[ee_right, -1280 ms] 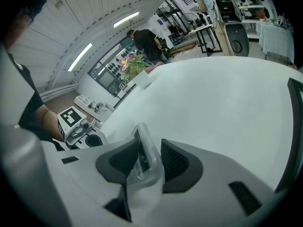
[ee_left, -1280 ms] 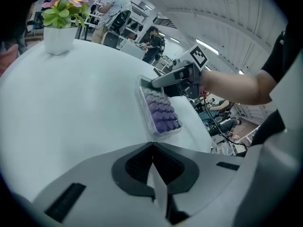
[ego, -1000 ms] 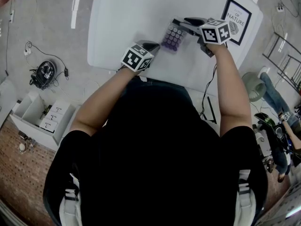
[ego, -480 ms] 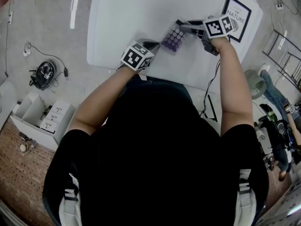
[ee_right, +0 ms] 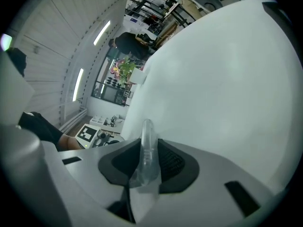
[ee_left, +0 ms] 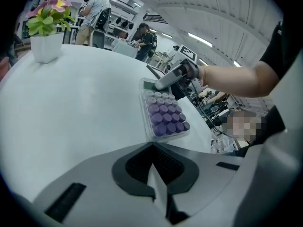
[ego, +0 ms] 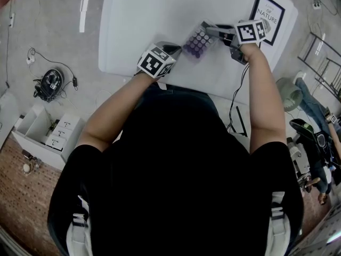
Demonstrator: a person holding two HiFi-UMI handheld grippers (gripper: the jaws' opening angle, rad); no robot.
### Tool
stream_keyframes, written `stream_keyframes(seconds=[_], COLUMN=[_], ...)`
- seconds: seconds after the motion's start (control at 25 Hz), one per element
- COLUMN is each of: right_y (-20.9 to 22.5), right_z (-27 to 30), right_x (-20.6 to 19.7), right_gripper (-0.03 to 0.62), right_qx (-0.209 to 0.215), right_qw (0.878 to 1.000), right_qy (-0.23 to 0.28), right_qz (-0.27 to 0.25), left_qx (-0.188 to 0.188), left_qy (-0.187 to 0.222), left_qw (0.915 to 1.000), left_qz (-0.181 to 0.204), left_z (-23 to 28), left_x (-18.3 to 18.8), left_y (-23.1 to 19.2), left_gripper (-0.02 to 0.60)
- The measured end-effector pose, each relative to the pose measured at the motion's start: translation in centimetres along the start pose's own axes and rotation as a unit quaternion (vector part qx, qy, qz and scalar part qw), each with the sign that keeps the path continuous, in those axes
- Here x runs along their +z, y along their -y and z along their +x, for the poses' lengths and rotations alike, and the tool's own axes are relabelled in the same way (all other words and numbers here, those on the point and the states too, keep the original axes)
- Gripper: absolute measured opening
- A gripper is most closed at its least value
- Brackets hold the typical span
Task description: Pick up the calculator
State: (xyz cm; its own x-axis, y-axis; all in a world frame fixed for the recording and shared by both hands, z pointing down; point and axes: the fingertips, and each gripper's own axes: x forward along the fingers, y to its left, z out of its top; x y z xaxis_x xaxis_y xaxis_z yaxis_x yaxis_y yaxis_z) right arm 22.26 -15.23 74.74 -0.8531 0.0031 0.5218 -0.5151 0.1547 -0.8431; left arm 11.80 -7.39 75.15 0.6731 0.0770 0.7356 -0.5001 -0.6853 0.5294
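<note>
The calculator point(ego: 198, 41), a clear case with rows of purple keys, lies near the middle of the white table point(ego: 138, 20). My right gripper point(ego: 209, 30) reaches in from the right and has its far end between its jaws. In the right gripper view the clear edge of the calculator point(ee_right: 147, 148) stands upright between the dark pads, which have just been closing on it. The left gripper view shows the calculator point(ee_left: 163, 115) with the right gripper point(ee_left: 163, 82) on its far end. My left gripper point(ego: 175, 51) is shut and empty, just short of the calculator's near end.
A framed print point(ego: 268, 21) lies on the table's right corner. A white pot of flowers point(ee_left: 46, 45) stands at the far left. The table's front edge runs just under my left hand. A cable hangs off the right side. Boxes point(ego: 48, 132) sit on the floor at left.
My right gripper has rolled and shifted a little up and to the right, and the calculator's far end has turned with it. The left gripper has stayed put.
</note>
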Motion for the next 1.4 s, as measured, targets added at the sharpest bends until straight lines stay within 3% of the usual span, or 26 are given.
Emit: stream_keyframes(seconds=[0.6, 1.4], right_y=[-1.9, -9.4], right_z=[-0.9, -4.1], right_x=[0.2, 2.2], right_gripper=[0.106, 0.107], right_qx=[0.008, -0.007], right_qw=[0.999, 0.987], right_qy=[0.053, 0.159], right_qz=[0.002, -0.029], left_qx=[-0.008, 0.005], left_qy=[0.001, 0.021], left_qw=[0.9999, 0.9969], left_qz=[0.014, 0.076], left_z=[-1.0, -8.9], left_x=[0.4, 2.7], left_y=[-0.4, 0.7], left_gripper=[0.017, 0.018])
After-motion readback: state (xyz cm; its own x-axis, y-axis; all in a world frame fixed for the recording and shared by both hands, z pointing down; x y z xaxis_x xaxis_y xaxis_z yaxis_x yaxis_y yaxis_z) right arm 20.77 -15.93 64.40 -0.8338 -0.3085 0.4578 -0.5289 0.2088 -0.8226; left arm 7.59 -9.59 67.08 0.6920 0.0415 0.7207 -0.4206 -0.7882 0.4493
